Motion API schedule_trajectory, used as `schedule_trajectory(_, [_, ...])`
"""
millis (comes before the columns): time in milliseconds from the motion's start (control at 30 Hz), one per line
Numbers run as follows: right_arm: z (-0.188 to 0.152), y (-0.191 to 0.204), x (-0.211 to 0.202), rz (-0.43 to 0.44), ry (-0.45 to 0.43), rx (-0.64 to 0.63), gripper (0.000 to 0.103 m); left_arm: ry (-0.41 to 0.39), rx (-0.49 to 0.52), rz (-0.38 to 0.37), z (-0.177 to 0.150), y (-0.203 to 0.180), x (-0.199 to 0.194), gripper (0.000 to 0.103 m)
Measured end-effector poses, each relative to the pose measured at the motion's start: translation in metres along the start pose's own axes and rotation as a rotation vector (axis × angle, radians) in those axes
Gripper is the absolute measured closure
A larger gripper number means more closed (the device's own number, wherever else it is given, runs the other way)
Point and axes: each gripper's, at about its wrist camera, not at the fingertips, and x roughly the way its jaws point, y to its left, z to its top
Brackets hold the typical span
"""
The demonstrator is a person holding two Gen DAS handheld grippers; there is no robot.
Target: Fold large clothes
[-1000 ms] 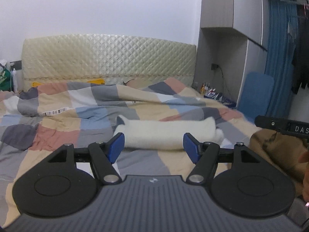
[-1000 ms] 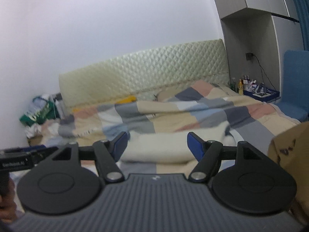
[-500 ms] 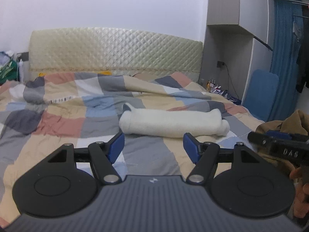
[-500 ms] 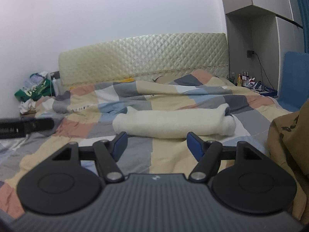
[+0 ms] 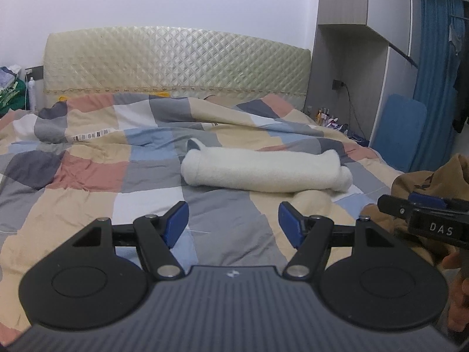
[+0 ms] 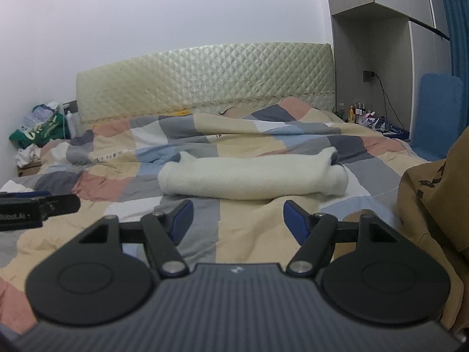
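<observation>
A white fleece garment [image 5: 265, 173] lies rolled up across the checked quilt [image 5: 96, 176] on the bed; it also shows in the right wrist view [image 6: 252, 180]. A brown garment [image 5: 431, 182] is heaped at the bed's right edge, and fills the right edge of the right wrist view [image 6: 433, 193]. My left gripper [image 5: 233, 221] is open and empty, above the quilt short of the white roll. My right gripper [image 6: 237, 220] is open and empty, also short of the roll, with the brown garment just to its right. The right gripper's tip shows in the left wrist view [image 5: 425, 212].
A quilted cream headboard [image 5: 176, 61] stands at the back. A grey cabinet [image 5: 360, 58], a blue board [image 5: 400, 132] and a nightstand with bottles [image 6: 359, 113] are right of the bed. A pile of bags [image 6: 38, 129] sits at the left wall.
Both grippers have risen and tilted down, so the white roll sits higher and fuller in view. The right gripper has come lower beside the brown garment. Both stay open.
</observation>
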Motion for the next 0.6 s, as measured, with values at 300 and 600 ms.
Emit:
schedule_trajectory(300, [-0.0008,-0.0007,0.0022,-0.011,0.007,0.003,0.032,-0.006,0.0,0.012,0.0047,-0.0007,-0.0024,0.012])
schedule_trajectory(600, [-0.0015,0.0018,0.0009,-0.042,0.002,-0.005,0.025,-0.01,0.011,0.033,0.008,0.0006,-0.0061,0.002])
